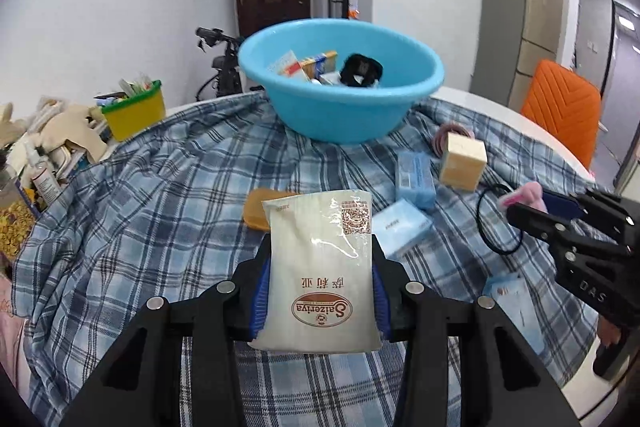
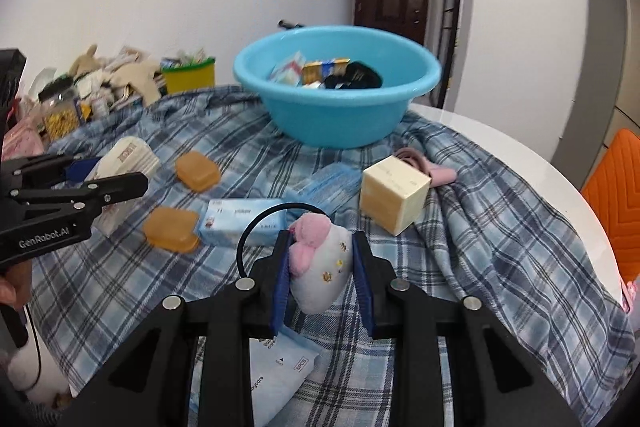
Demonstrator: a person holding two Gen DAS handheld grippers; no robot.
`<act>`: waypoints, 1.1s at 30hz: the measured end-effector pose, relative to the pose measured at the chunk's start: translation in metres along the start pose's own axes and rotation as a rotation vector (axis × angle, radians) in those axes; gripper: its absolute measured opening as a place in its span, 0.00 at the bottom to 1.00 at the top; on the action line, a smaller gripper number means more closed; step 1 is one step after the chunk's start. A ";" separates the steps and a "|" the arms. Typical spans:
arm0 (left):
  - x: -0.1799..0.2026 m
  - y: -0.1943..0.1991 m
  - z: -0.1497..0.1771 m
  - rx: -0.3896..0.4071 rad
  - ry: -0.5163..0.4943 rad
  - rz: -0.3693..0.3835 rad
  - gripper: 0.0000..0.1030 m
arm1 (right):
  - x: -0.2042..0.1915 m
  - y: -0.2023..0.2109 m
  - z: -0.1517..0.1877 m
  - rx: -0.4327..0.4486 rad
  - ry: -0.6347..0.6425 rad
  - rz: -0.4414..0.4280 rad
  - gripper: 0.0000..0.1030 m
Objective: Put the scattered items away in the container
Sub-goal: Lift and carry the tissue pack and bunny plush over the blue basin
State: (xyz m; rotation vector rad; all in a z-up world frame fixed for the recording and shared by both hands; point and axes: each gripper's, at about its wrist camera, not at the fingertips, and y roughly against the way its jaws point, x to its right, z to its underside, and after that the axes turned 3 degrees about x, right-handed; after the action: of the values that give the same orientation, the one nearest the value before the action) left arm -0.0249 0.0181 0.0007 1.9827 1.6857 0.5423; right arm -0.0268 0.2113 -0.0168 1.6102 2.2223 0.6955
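Both hand-held grippers loaded, blue basin [image 1: 340, 107] sitting ahead on the plaid-covered table [image 1: 160, 187].

I'm clamping the white packet [image 1: 320, 267] in my left hand-held gripper [image 1: 320, 259] and the plush hair tie [image 2: 320, 263] in my right hand-held gripper [image 2: 320, 267].

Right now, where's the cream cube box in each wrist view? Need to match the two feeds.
Left wrist: cream cube box sits right of centre on the plaid cloth, right of the blue packets, below and right of the blue basin.
Right wrist: cream cube box sits right of centre, beyond the right tongs.
Shared landmark: the blue basin, behind the box in both.
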 end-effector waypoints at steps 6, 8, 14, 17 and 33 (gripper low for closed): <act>0.008 0.000 0.000 0.001 -0.005 0.016 0.43 | 0.003 0.006 -0.001 0.028 -0.046 0.042 0.27; 0.011 -0.001 0.001 -0.006 -0.010 0.019 0.43 | 0.006 0.005 -0.001 0.023 -0.060 0.035 0.27; 0.012 -0.001 -0.004 -0.010 0.000 0.013 0.43 | 0.011 0.005 -0.004 0.026 -0.081 0.032 0.27; 0.012 0.001 -0.011 -0.005 -0.005 0.010 0.43 | 0.013 0.007 -0.011 0.038 -0.085 0.036 0.27; 0.005 0.032 -0.100 0.123 0.011 0.035 0.43 | 0.022 0.044 -0.097 0.220 -0.062 0.063 0.28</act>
State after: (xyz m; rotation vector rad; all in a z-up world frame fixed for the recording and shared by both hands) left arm -0.0568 0.0288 0.1000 2.1025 1.7319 0.4724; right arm -0.0489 0.2233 0.0893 1.7851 2.2780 0.4214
